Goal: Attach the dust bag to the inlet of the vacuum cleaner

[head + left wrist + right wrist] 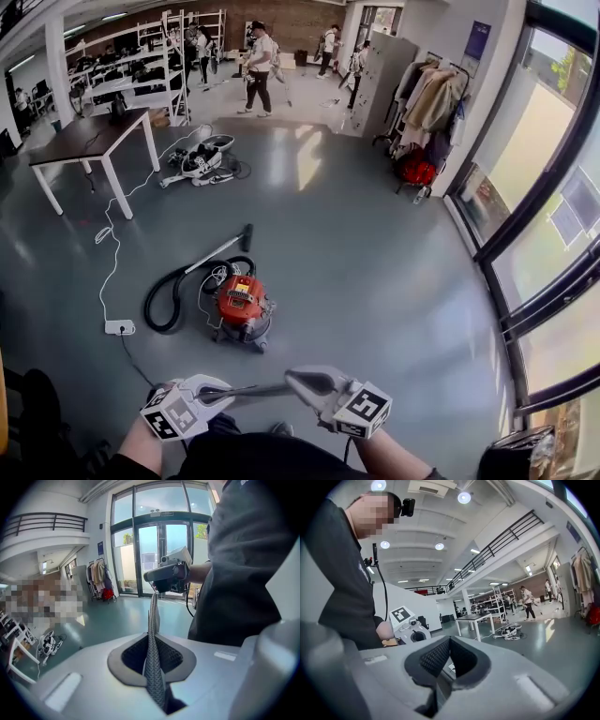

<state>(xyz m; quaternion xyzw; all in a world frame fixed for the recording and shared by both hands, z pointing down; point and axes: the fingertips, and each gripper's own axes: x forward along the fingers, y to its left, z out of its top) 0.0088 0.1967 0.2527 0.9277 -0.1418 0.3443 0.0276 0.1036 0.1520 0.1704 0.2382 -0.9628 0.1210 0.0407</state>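
While both grippers sit at six o'clock in the head view, the grey mesh dust bag point(258, 390) is stretched edge-on between them, its long axis running nine to three. The left gripper point(223, 394) has its jaws pinched narrow on one end, and the right gripper point(292, 382) is clamped tight on the other. Farther off, toward eleven o'clock, the red vacuum cleaner point(242, 305) stands on the floor, its black hose point(173, 291) looping out at nine.
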